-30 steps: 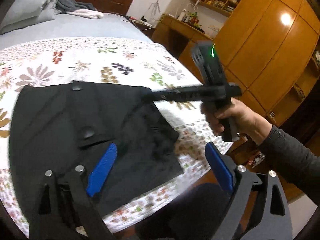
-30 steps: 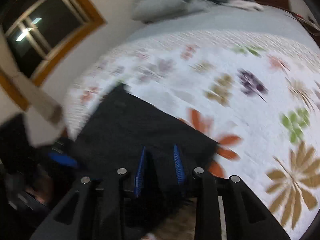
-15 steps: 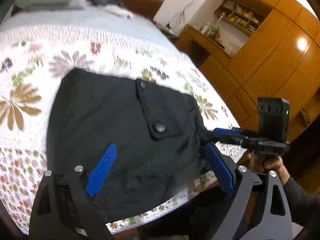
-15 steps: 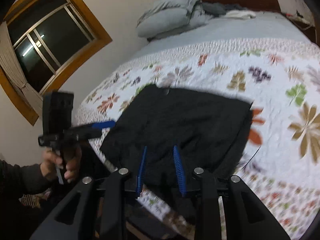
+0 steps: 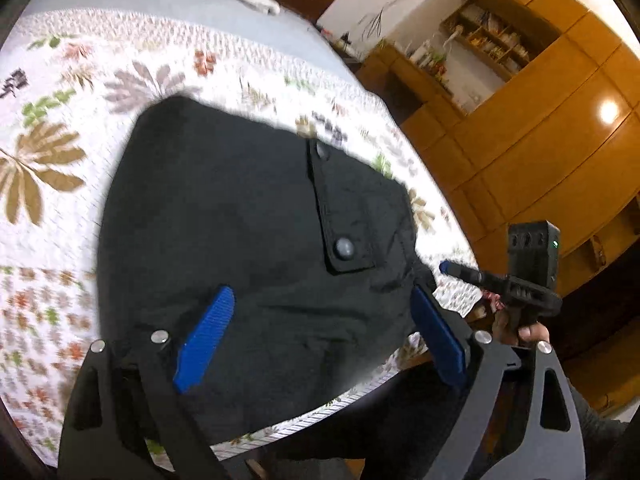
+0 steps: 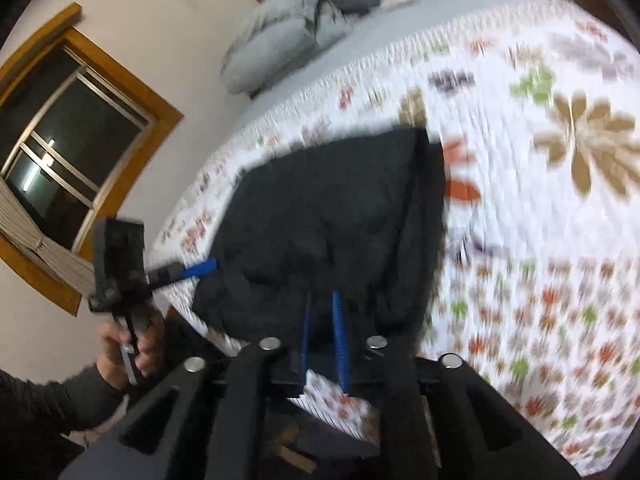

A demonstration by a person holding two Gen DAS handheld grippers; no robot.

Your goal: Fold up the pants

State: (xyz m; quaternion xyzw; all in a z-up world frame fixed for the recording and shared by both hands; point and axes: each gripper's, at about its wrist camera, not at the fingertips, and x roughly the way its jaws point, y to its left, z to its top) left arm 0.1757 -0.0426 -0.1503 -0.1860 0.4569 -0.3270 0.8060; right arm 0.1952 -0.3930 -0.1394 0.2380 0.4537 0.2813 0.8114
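The black pants point(image 5: 240, 248) lie folded into a compact block on the floral bedspread point(image 5: 60, 92) near the bed's front edge; a buttoned pocket flap faces up. My left gripper point(image 5: 320, 336) is open, its blue fingers spread wide above the pants' near edge, holding nothing. My right gripper point(image 6: 322, 332) has its fingers close together over the pants' near edge point(image 6: 320, 240); no cloth shows between them. It also shows in the left wrist view point(image 5: 452, 268) beside the pants' right corner. The left gripper shows in the right wrist view point(image 6: 200, 268) at the pants' left corner.
The bed's front edge point(image 5: 340, 396) runs just below the pants. Grey pillows point(image 6: 280, 40) and clothes lie at the far end of the bed. Wooden cabinets point(image 5: 540, 140) stand to the right, a window point(image 6: 60, 152) to the left.
The right gripper has drawn back from over the pants to their right corner at the bed edge. The left gripper has swung a little further over the pants. The pants lie still.
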